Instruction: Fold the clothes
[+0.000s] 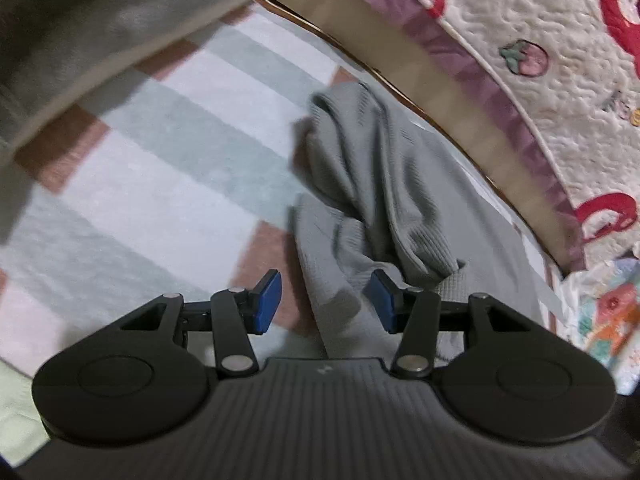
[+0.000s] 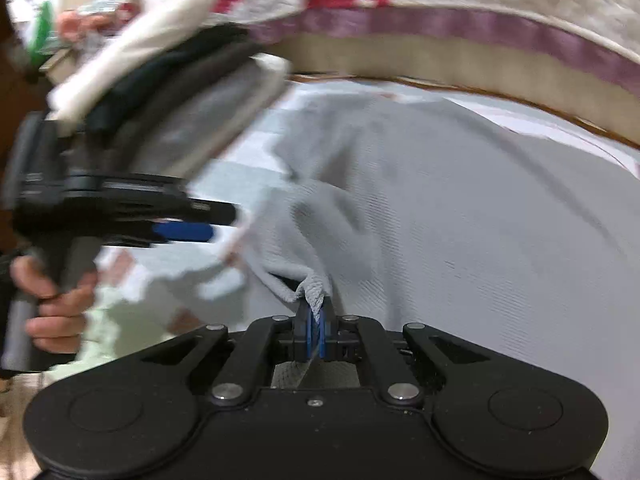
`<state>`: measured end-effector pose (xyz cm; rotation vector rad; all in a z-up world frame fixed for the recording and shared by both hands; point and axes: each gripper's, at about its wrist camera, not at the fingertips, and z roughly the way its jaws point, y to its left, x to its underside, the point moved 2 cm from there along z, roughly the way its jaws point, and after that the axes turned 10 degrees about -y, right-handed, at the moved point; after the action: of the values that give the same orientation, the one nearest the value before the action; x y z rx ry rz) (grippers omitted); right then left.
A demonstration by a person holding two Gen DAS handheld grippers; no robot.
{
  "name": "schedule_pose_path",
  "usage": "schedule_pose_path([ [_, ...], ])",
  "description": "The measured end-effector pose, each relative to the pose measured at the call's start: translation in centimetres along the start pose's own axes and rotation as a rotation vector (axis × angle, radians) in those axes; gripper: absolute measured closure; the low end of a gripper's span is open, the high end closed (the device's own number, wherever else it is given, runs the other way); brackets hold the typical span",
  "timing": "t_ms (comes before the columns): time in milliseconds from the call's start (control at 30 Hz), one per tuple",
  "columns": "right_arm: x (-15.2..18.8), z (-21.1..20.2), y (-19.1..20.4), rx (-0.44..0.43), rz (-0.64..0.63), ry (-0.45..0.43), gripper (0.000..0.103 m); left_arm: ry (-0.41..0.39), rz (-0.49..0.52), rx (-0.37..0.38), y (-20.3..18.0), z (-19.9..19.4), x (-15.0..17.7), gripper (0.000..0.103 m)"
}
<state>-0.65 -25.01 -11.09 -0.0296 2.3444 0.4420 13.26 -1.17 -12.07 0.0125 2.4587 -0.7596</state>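
Observation:
A grey ribbed garment [image 1: 372, 184] lies crumpled on a pastel checked sheet [image 1: 168, 152]. My left gripper [image 1: 326, 300] is open, its blue pads [image 1: 269, 300] on either side of the garment's near edge, holding nothing. In the right wrist view the same grey garment [image 2: 440, 208] spreads wide. My right gripper [image 2: 316, 326] is shut on a pinched bit of its edge. The left gripper [image 2: 184, 232] shows there at the left, held by a hand, blurred.
A stack of folded clothes [image 2: 168, 92] in white, black and grey sits at the left, and also shows in the left wrist view [image 1: 100, 28]. A quilted cover with red and strawberry prints [image 1: 532, 32] and a purple border runs along the far side.

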Motion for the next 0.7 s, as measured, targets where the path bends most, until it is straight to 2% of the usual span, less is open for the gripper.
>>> schedule_pose_path([
  [100,1.4,-0.4,-1.8,0.026,0.041,0.017,0.099,0.008,0.009,-0.035,-0.2,1.0,0.3,0.054],
  [133,1.7,-0.1,-2.3,0.008,0.060,0.012,0.099,0.018,-0.001,-0.035,-0.2,1.5,0.4,0.054],
  [233,2.5,0.2,-3.3,-0.031,0.103,0.007,0.099,0.055,-0.041,0.004,-0.1,2.9,0.7,0.053],
  [333,2.8,0.9,-3.7,-0.020,0.103,0.016,0.098,0.079,-0.055,0.026,-0.4,4.4,1.1,0.049],
  [367,2.9,1.1,-3.8,-0.017,0.107,0.019,0.099,0.072,-0.046,0.026,-0.7,4.4,1.0,0.047],
  [500,3.1,0.9,-3.9,-0.027,0.108,0.014,0.098,0.056,0.020,0.013,-2.1,4.8,1.4,0.048],
  [533,3.1,0.8,-3.5,-0.054,0.098,0.015,0.098,0.044,0.045,0.010,-2.5,4.9,1.5,0.049],
  [567,3.2,0.6,-3.2,-0.082,0.086,0.016,0.098,0.034,0.078,0.002,-2.9,5.1,1.5,0.061],
  [600,3.2,0.5,-2.9,-0.110,0.075,0.017,0.098,0.034,0.112,0.000,-3.2,5.3,1.6,0.098],
  [667,3.1,0.0,-2.4,-0.160,0.056,0.020,0.098,0.040,0.192,0.000,-4.1,5.3,1.7,0.100],
  [700,2.9,-0.4,-2.1,-0.168,0.037,0.015,0.094,0.013,0.232,-0.016,-4.4,4.5,1.7,0.100],
])
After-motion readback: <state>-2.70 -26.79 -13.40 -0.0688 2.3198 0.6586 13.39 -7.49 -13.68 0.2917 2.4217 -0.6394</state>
